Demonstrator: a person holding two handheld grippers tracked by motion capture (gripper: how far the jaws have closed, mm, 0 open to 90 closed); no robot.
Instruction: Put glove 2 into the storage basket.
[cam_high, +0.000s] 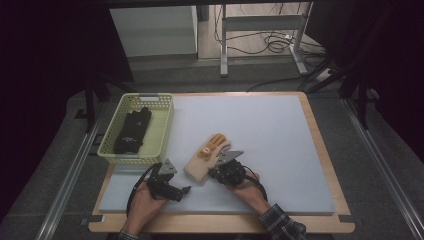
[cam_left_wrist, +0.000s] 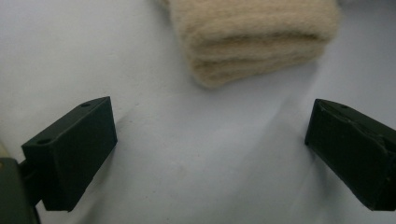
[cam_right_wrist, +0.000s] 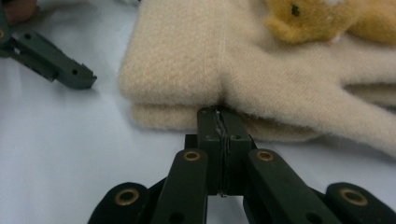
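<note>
At the far left of the table (cam_high: 320, 165), a pale yellow-green plastic basket (cam_high: 162, 127) sits on the light grey mat (cam_high: 280, 150) with a black glove (cam_high: 132, 131) lying inside it, fingers toward the far rim.

Just right of the basket's near corner, the left gripper (cam_high: 186, 190) rests low over the mat in the person's left hand (cam_high: 145, 202). Its own view shows the two black jaws standing wide apart with bare mat between them; the glove's cuff lies ahead of them, untouched.

Next comes the cream knitted glove (cam_high: 202, 162), near the mat's front centre. Its long axis runs diagonally: the ribbed cuff (cam_left_wrist: 254, 39) points toward the person and the left gripper, while the orange-yellow fingers (cam_high: 217, 141) point away and to the right. A small orange animal figure (cam_right_wrist: 322, 18) is sewn on its back.

At the glove's right edge, the right gripper (cam_right_wrist: 220, 119) is pressed together, its jaw tips pinching the edge of the glove. The right hand (cam_high: 245, 187) holds it, with a plaid sleeve (cam_high: 280, 222) behind.
</note>
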